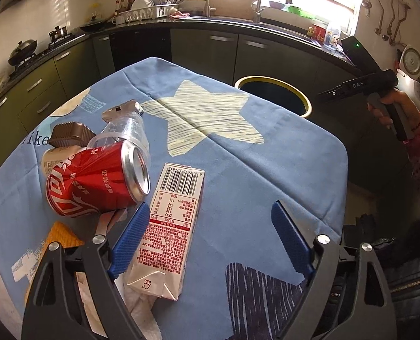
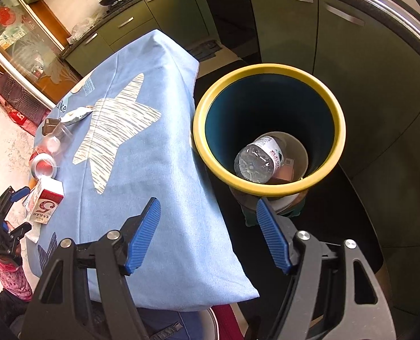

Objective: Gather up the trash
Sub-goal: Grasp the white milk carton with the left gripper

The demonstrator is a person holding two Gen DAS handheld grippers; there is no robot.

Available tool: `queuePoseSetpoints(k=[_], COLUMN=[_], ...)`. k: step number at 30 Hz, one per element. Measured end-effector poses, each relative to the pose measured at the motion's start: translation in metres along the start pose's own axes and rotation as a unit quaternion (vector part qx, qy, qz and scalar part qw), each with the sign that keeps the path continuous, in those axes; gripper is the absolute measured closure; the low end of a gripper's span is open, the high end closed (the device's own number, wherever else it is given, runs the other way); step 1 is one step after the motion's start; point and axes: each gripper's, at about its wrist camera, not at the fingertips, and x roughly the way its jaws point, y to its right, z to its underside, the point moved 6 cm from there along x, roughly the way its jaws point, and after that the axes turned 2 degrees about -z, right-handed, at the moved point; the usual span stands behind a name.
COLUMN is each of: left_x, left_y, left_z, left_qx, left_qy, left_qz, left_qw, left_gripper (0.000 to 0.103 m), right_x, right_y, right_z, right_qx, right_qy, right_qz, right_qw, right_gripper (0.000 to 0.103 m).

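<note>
Left gripper jaws apart around the milk carton, lower centre; next: clamp, carry to bin. Right gripper empty, jaws apart.

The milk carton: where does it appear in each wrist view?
Left wrist view: milk carton at lower centre, lying beside the left jaw's blue pad.
Right wrist view: milk carton at the far left edge, small.
Shared landmark: the pale star on the blue tablecloth.

Clear bottle inside yellow-rimmed bin
</note>
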Motion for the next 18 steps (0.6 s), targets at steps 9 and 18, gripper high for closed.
queuePoseSetpoints(k=[9,18], left_x=[0.004,0.027], left_y=[-0.015,-0.017], left_z=[-0.003,0.006], left_qx=[-0.01,-0.009], left_qy=[-0.006,-0.046], left_qz=[-0.022,-0.017], left_qw=[0.9997,0.9987], left_gripper=[0.026,0.029], right_x=[0.009,0.012], right_y=[0.002,0.004], right_z=[0.005,0.007], right_qx=[0.0,0.002], right_qy=[-0.009,-0.012], right_qz=[-0.011,-0.017], right_qw=[1.0,1.0], right_gripper=[0.036,0.036])
